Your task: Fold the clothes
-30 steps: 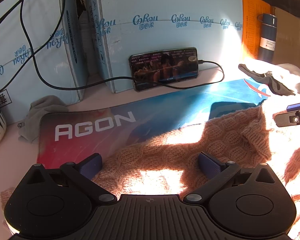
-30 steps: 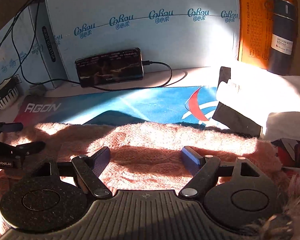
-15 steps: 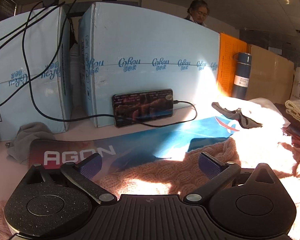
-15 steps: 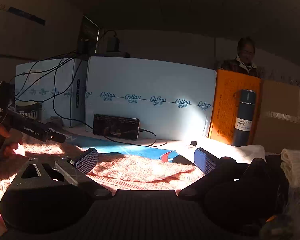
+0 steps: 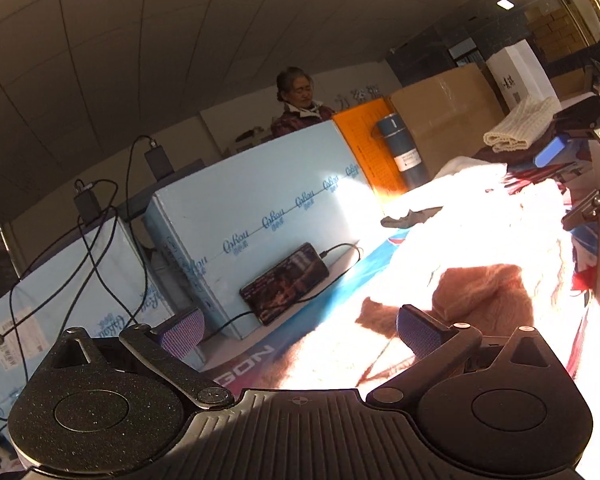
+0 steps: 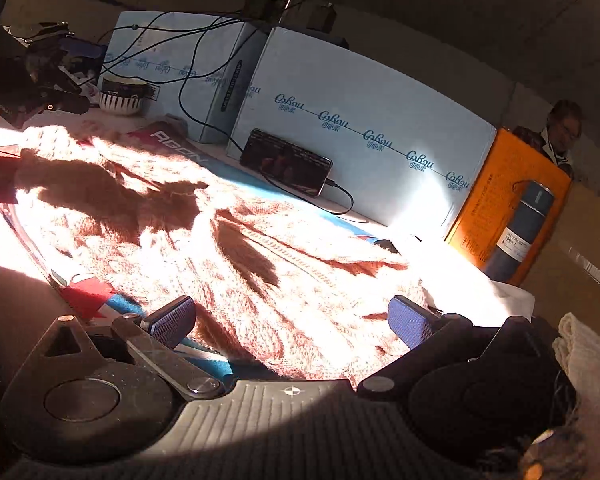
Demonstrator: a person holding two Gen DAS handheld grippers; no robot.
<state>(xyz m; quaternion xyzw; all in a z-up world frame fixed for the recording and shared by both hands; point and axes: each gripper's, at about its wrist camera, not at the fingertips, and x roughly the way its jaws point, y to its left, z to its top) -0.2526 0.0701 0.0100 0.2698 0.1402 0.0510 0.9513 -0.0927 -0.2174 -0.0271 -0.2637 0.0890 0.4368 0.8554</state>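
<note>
Our pink sweater (image 6: pixel 228 240) sprawls from ten to four o'clock.
Both claws, left claw (image 5: pixel 300 330) and right claw (image 6: pixel 292 320), spread wide, empty; glare hides its edges.

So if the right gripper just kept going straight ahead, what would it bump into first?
Most likely the pink knitted sweater. The right gripper is open with the sweater spread right ahead between its fingers. Depth is hard to judge, so it might pass just above.

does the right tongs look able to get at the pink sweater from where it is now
Probably yes. The right tongs stand open just above the pink sweater, which lies spread on the mat directly ahead, with nothing between the fingers and the knit.
</note>
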